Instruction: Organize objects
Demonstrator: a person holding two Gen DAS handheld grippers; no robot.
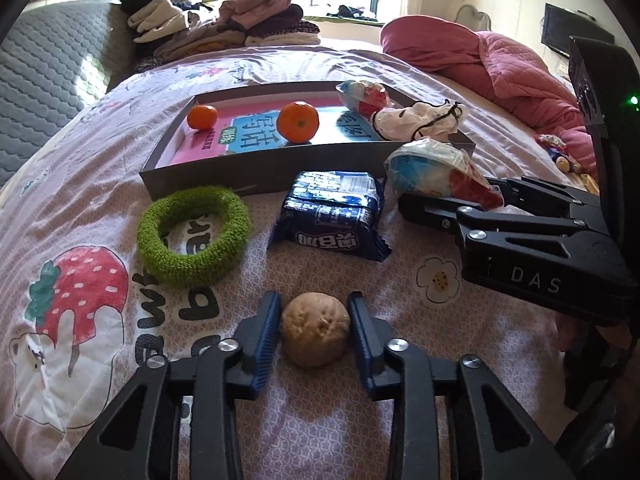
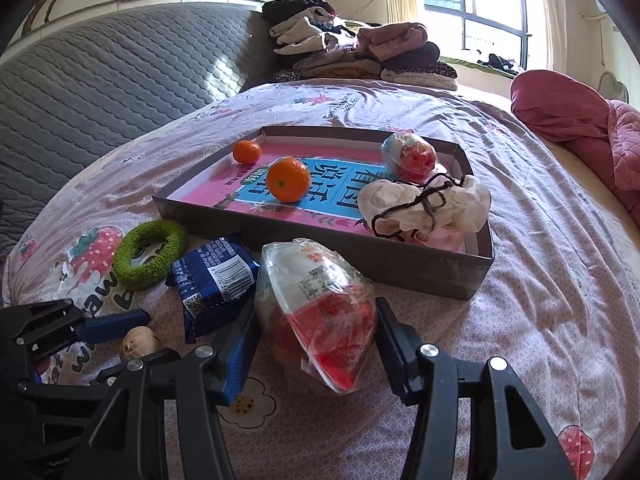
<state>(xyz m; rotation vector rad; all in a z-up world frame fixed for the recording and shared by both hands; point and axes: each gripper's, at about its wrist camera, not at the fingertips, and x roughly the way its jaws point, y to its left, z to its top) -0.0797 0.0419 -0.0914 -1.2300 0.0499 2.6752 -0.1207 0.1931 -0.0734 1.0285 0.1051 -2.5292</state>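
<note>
A tan walnut-like ball [image 1: 314, 328] lies on the bedsheet between the pads of my left gripper [image 1: 314, 298], which touch it on both sides. My right gripper [image 2: 316, 306] straddles a clear-wrapped red, white and blue snack [image 2: 316, 312] that rests on the sheet, and its pads meet the wrap on both sides. Just beyond stands a shallow grey box [image 1: 256, 176] holding two oranges [image 1: 298, 122], a second wrapped snack [image 1: 366, 94] and a white cloth with a black cord [image 1: 420, 120].
A green knitted ring [image 1: 192, 236] and a blue foil packet [image 1: 334, 212] lie in front of the box. Folded clothes [image 1: 224, 20] are stacked at the far end of the bed, a pink quilt [image 1: 500, 60] is heaped on the right, and a grey mattress [image 2: 100, 72] leans on the left.
</note>
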